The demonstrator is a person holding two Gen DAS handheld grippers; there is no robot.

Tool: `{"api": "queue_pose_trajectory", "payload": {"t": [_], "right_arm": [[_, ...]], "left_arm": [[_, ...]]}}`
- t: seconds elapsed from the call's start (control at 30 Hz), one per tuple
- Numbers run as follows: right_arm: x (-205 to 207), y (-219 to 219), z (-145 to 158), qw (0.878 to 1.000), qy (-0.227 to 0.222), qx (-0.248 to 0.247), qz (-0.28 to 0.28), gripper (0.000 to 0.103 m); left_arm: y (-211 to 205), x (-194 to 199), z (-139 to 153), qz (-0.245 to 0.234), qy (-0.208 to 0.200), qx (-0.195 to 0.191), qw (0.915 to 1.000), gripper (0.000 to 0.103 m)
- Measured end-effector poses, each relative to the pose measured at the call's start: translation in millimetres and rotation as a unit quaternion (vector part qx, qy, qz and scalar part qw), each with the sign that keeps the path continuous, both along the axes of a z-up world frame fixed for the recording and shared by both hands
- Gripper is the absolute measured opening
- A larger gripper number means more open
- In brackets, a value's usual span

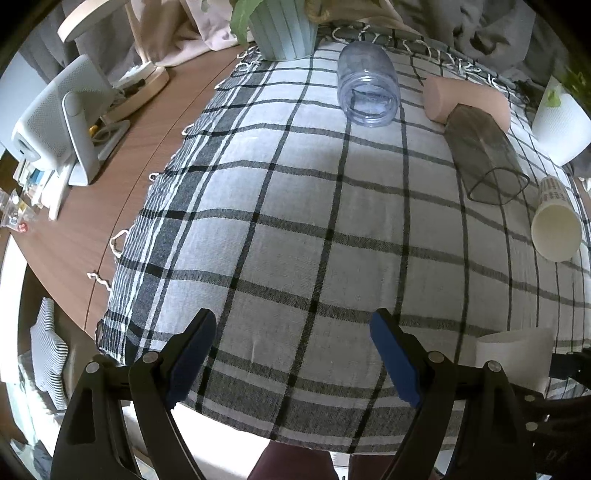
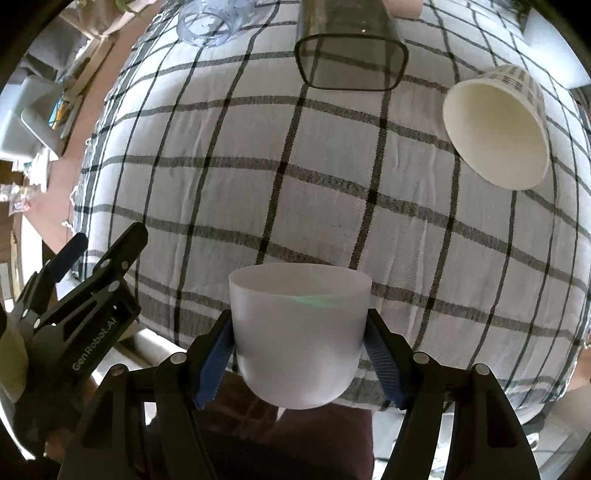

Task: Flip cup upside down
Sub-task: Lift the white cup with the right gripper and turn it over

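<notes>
My right gripper (image 2: 300, 343) is shut on a frosted white cup (image 2: 299, 332), its blue pads pressing both sides. The cup is held over the near edge of the checked cloth, and I cannot tell which end faces up. The same cup shows at the lower right of the left wrist view (image 1: 513, 354). My left gripper (image 1: 291, 354) is open and empty above the near edge of the cloth. It also shows at the left of the right wrist view (image 2: 107, 243).
Lying on their sides on the checked cloth (image 1: 295, 221) are a clear bluish jar (image 1: 367, 86), a pink cup (image 1: 465, 99), a smoky square tumbler (image 1: 484, 155) and a paper cup (image 1: 554, 225). A ribbed planter (image 1: 284, 33) and white pot (image 1: 557, 122) stand behind. Clutter sits left.
</notes>
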State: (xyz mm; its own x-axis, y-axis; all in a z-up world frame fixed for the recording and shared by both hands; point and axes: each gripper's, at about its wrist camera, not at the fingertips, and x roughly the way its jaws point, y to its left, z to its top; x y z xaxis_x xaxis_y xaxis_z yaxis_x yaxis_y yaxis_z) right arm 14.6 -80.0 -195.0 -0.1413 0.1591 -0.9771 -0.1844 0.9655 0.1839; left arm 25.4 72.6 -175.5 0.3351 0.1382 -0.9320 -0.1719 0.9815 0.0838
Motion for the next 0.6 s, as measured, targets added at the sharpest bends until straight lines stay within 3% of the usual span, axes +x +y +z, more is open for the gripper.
{"api": "queue_pose_trajectory", "payload": {"t": [0.17,0.4,0.47,0.6], "right_arm": [[-7.8,1.9,6.9,1.000,-0.005,0.000,-0.016,0.075],[-24.8,4.6,5.0,1.000,-0.004,0.005,-0.028,0.076],[-27.9,-1.6,2.6,0.999,0.001,0.003,-0.035,0.068],[-27.2,-7.7,5.4,0.999,-0.010,0.003,-0.044,0.067]], "left_arm": [[-1.1,-1.0,1.0,-0.006,-0.003,-0.001,1.0000,0.086],[-2.0,-0.7,0.9,-0.016,-0.005,-0.002,0.9999,0.086],[-1.2,-0.3,1.5,-0.017,-0.006,-0.003,0.9998,0.086],[-2.0,-0.2,4.4,-0.019,-0.012,-0.004,0.9997,0.086]]}}
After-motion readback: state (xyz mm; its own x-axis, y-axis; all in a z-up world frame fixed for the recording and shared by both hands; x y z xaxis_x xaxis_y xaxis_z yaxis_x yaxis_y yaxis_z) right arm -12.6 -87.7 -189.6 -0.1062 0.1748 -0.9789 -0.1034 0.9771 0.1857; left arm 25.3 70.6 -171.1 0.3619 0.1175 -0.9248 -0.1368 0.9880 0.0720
